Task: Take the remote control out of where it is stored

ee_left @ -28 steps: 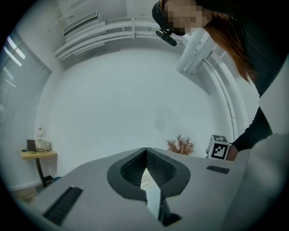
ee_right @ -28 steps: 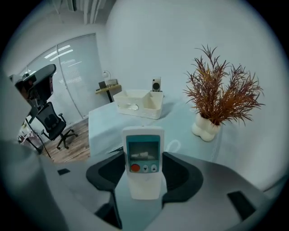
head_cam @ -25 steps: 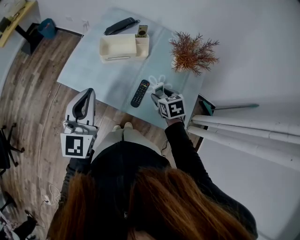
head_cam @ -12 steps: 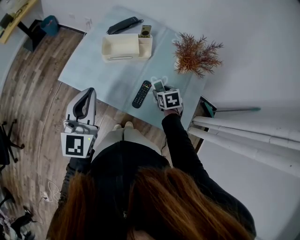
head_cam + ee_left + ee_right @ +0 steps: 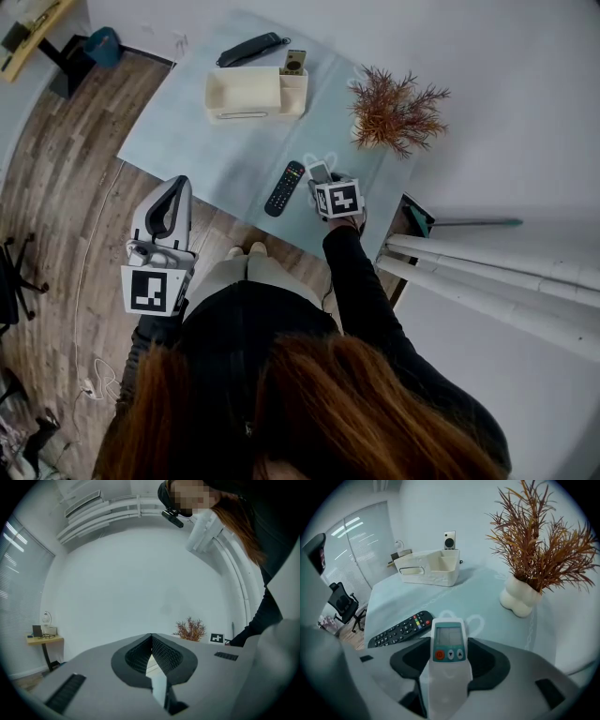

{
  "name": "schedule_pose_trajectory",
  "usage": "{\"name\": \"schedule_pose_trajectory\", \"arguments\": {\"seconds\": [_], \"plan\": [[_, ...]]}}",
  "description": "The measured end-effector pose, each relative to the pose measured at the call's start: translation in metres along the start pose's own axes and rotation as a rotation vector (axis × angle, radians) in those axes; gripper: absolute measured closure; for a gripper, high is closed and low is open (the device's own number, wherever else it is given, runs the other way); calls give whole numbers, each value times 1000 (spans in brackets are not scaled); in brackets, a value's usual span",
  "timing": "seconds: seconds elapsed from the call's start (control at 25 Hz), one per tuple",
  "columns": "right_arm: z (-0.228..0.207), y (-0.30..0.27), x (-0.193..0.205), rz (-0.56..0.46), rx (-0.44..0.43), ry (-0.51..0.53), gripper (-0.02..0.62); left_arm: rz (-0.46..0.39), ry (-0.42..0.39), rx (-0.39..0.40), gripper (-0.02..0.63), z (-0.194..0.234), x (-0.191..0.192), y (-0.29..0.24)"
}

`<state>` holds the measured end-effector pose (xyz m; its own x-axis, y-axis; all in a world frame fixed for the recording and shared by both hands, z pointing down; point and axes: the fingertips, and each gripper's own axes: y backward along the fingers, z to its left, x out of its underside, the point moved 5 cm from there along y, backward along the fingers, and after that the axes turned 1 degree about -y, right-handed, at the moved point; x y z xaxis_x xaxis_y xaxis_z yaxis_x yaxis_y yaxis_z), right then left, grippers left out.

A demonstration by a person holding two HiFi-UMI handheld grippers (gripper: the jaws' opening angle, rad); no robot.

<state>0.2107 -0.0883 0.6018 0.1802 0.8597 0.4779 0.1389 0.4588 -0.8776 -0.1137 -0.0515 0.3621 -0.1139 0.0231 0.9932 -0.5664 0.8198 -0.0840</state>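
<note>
Over the near edge of the table, toward its right corner, hovers with the white remote clamped in the right gripper. Has crept slightly inward since a second ago, just beside the black remote. Already well apart from the storage box at the far edge; likely just needs setting down. Keeps the left gripper closed, empty, off the table.
</note>
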Motion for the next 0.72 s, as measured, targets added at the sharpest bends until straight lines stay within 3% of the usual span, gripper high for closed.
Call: {"name": "schedule_pose_trajectory", "arguments": {"seconds": [0.72], "plan": [[4,2,2,-106,39,40,334,-3,-2,2,600,-4,0,4]]}}
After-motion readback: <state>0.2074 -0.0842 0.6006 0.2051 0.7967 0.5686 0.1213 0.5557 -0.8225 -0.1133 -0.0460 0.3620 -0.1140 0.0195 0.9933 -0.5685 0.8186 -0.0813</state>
